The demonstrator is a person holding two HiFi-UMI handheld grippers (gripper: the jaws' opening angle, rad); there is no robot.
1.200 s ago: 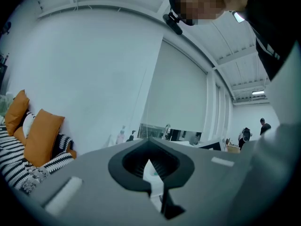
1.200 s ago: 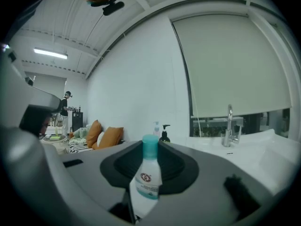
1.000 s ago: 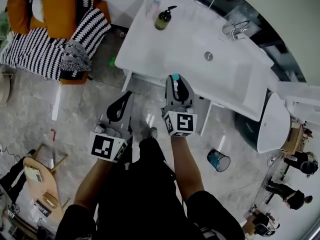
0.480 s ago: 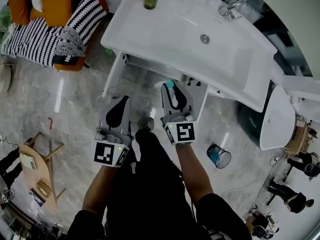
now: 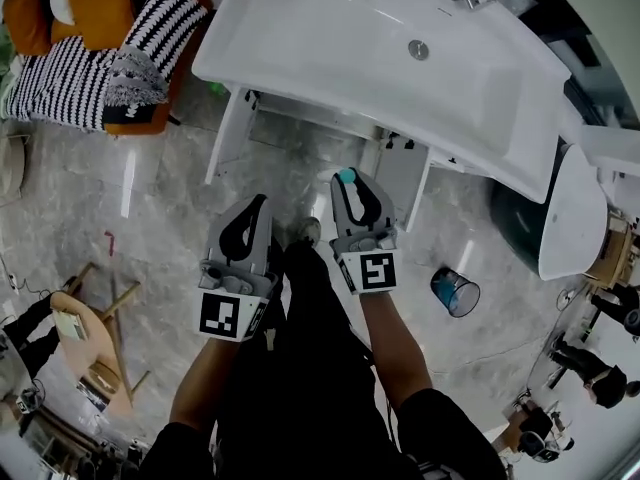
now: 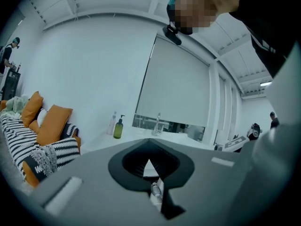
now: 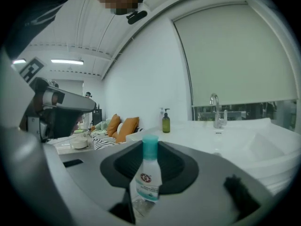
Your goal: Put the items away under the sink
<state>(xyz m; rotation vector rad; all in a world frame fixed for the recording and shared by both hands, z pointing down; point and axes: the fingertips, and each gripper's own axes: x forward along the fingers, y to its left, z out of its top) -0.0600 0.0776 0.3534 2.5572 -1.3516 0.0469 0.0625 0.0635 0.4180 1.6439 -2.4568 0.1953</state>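
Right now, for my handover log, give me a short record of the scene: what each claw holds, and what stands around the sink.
left claw: shut, nothing in it
right claw: shut on small teal-capped bottle
sink: white, ahead of both claws
counter: green pump bottle at the sink's left end
floor: blue waste bin, to the person's right

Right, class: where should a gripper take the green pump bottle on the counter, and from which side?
Take the green pump bottle by its round body, below the pump, level from the counter's front edge: it stands upright, a clear bottle close beside.
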